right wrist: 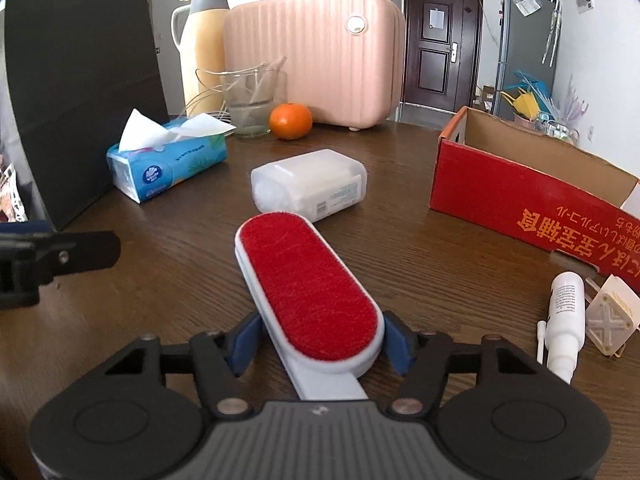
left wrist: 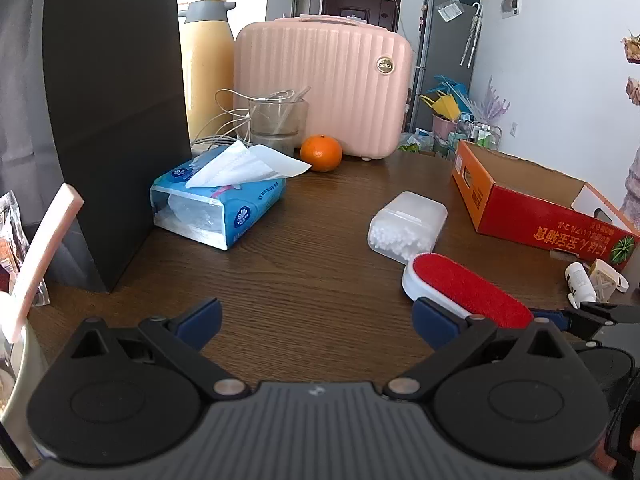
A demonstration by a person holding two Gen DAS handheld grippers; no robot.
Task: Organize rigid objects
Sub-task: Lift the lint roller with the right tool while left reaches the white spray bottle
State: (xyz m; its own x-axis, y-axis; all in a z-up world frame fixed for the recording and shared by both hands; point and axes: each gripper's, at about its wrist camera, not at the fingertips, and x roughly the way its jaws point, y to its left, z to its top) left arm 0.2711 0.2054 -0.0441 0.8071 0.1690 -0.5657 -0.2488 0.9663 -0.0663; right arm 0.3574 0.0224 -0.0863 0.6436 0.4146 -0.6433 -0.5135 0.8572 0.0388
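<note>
A lint brush (right wrist: 308,288) with a red pad and white body lies on the brown table (right wrist: 160,300), its handle pointing at me. My right gripper (right wrist: 320,340) is shut on the brush's near end, blue pads against both sides. In the left wrist view the same brush (left wrist: 468,288) lies at the right, just beyond my left gripper (left wrist: 316,320), which stands open over bare wood with nothing between its fingers. A translucent cotton-swab box (right wrist: 312,186) lies behind the brush. An open red cardboard box (right wrist: 520,200) stands to the right.
A white bottle (right wrist: 566,320) and a cream plastic piece (right wrist: 612,320) lie at the right. A blue tissue pack (right wrist: 168,168), an orange (right wrist: 291,120), a glass (right wrist: 252,104), a thermos (right wrist: 200,40), a pink case (right wrist: 312,60) and a black bag (right wrist: 80,80) line the back and left.
</note>
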